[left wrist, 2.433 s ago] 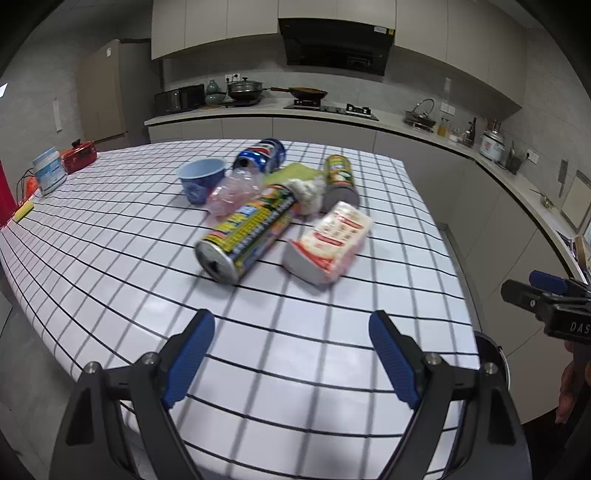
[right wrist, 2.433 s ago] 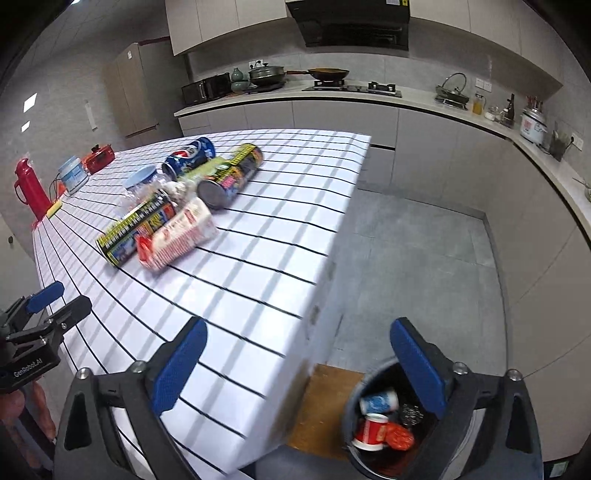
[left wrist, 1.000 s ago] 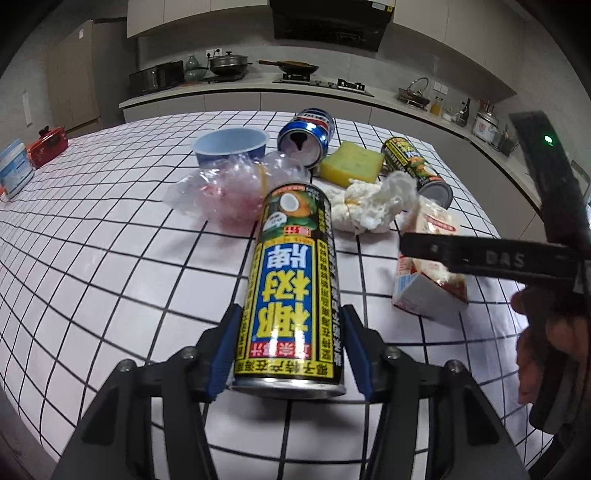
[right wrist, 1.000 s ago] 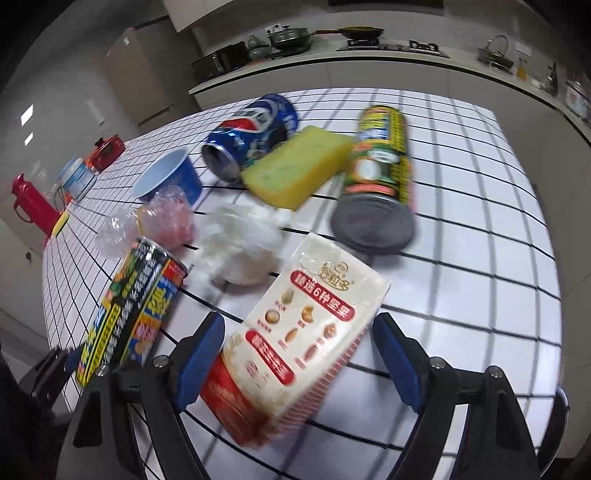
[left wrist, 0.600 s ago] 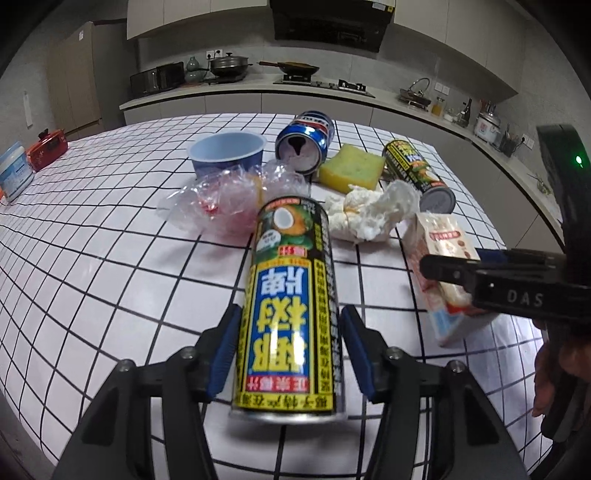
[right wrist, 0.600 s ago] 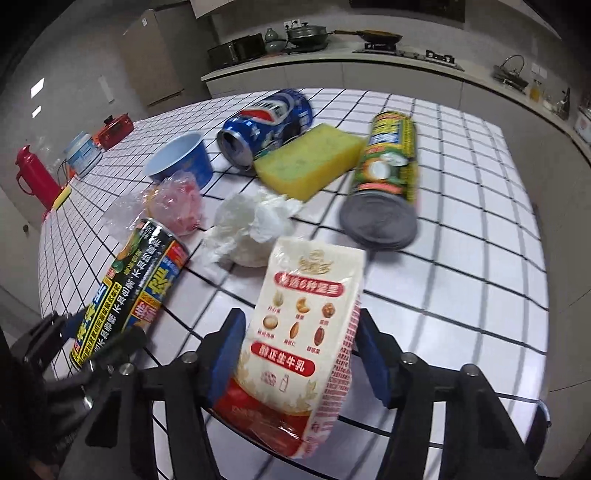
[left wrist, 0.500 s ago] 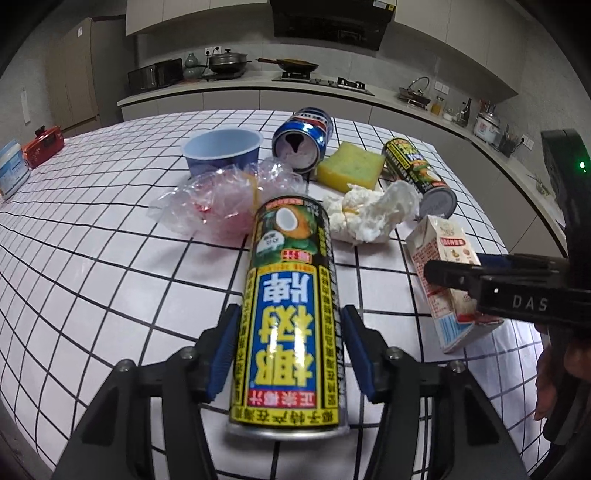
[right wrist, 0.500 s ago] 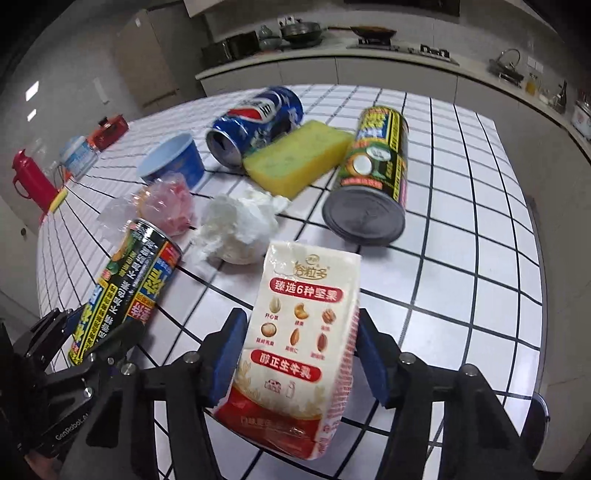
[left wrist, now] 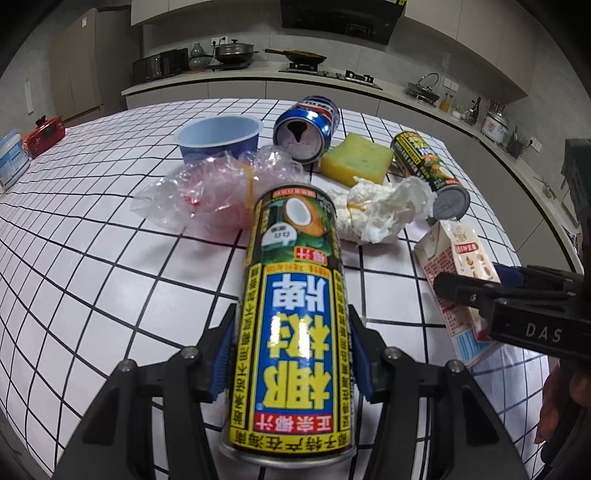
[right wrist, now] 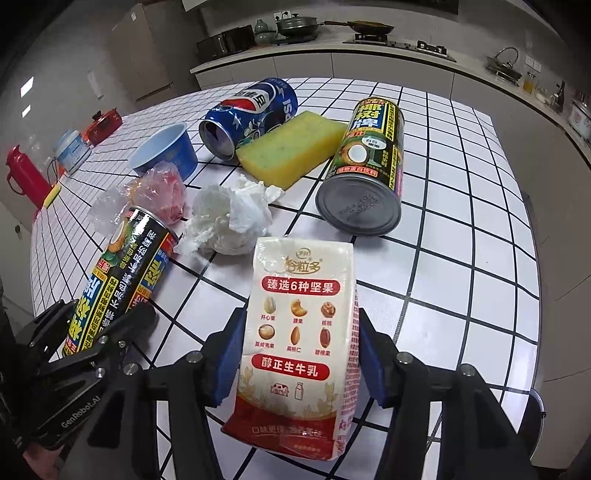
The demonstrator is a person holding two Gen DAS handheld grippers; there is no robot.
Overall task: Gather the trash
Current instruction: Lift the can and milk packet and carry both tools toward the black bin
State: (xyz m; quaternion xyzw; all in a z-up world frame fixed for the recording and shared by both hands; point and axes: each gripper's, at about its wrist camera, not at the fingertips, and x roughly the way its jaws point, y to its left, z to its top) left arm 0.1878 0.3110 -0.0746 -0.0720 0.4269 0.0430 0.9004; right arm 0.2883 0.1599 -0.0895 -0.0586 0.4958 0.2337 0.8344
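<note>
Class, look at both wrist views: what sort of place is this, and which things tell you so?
Most likely a home kitchen: a gas hob with a frying pan along the back counter, a range hood above it, and a rice cooker by the wall.

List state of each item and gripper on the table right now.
Left gripper: shut on yellow-black coconut juice can.
Right gripper: jaws just closing, shut on white-red milk carton.
Blue Pepsi can: on side, opened.
Second coconut can: on side.
Blue plastic cup: upright, empty.
</note>
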